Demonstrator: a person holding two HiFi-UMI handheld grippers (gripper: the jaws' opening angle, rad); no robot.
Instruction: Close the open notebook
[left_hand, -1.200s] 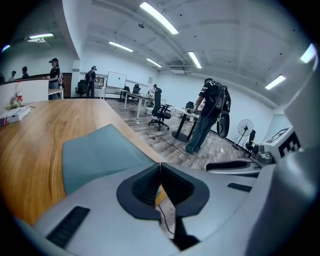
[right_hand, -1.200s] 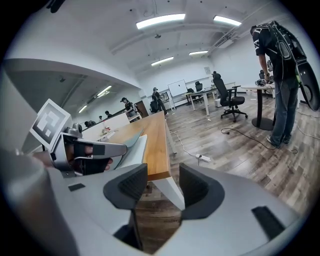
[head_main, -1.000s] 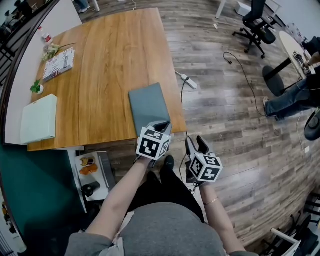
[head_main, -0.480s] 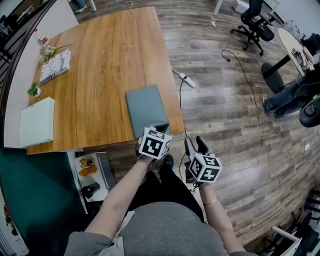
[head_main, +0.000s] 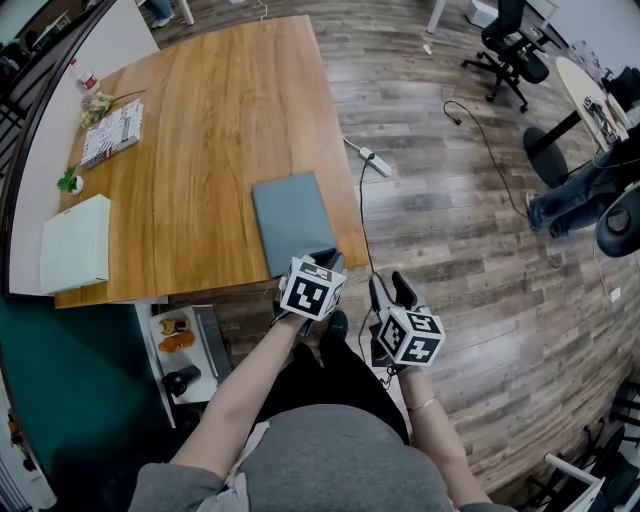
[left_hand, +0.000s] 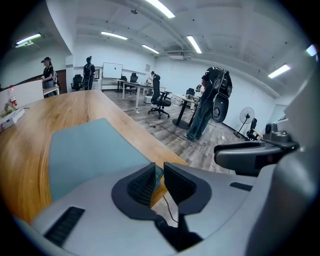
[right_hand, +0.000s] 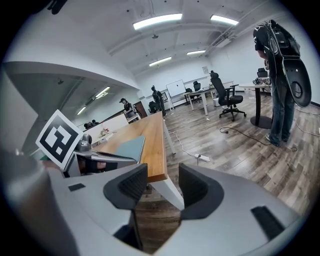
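Observation:
The grey-teal notebook (head_main: 292, 220) lies shut and flat near the front right corner of the wooden table (head_main: 220, 110). My left gripper (head_main: 323, 258) sits at the notebook's near edge. In the left gripper view the notebook (left_hand: 90, 150) fills the space ahead. The left gripper (left_hand: 159, 172) has just been opening: a narrow gap shows, with the notebook's near corner in line with it and no pad pressing on it. My right gripper (head_main: 390, 285) hangs over the floor beside the table, open and empty. The right gripper view shows that gripper (right_hand: 162, 182), the notebook (right_hand: 125, 148) and the table corner.
A white box (head_main: 75, 240), a patterned book (head_main: 110, 130), flowers (head_main: 95, 103) and a small plant (head_main: 68, 182) stand along the table's left side. A power strip (head_main: 370, 158) and cable lie on the floor. A low shelf (head_main: 180, 345) sits below the table's front edge.
The left gripper has shifted very slightly to the right along the notebook's near edge. The notebook stays shut and flat. The right gripper has kept still.

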